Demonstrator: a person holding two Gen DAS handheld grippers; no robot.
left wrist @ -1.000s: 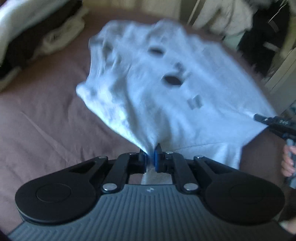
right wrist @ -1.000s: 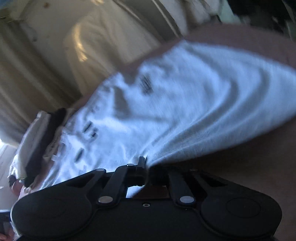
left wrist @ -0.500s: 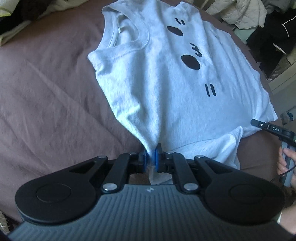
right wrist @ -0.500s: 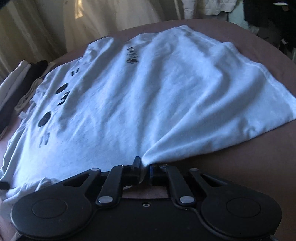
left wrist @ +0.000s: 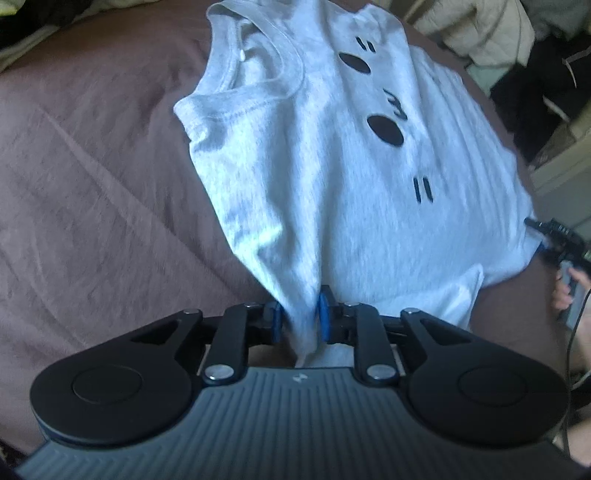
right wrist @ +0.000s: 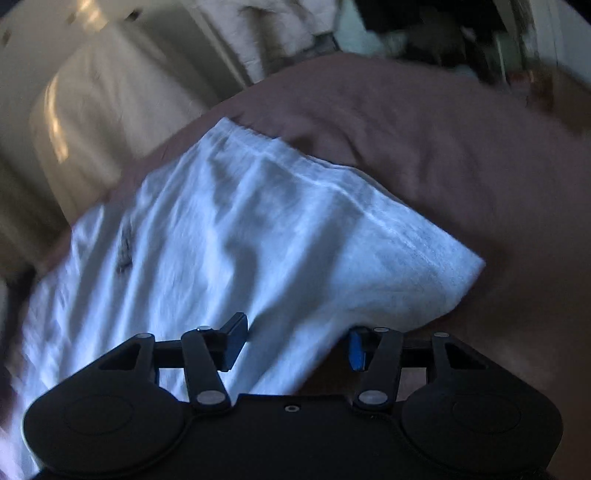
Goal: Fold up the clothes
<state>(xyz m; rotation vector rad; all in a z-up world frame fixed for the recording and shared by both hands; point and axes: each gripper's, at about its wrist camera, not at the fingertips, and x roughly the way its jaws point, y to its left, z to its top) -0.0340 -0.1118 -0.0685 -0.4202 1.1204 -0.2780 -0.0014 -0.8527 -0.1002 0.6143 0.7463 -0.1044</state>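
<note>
A light grey T-shirt point(left wrist: 332, 166) with black printed marks lies face up on the brown bed sheet point(left wrist: 92, 184), collar at the far end. My left gripper point(left wrist: 300, 321) pinches a bunched fold at the shirt's near side edge, and the cloth rises in a cone between the blue pads. In the right wrist view, my right gripper point(right wrist: 295, 347) stands open over the T-shirt point(right wrist: 240, 240) near its hem corner, with cloth lying loose between its spread fingers. The right gripper point(left wrist: 557, 240) also shows at the shirt's far right edge, held by a hand point(left wrist: 565, 295).
The brown sheet point(right wrist: 443, 147) spreads wide to the left of and beyond the shirt. A pale jacket point(left wrist: 480, 29) and dark clothes point(left wrist: 535, 74) pile up past the bed's far right edge. Pale curtains point(right wrist: 92, 110) hang behind the bed.
My right gripper has opened and let go of the hem corner, which has dropped onto the bed. The left pads stand slightly wider apart, with cloth still between them.
</note>
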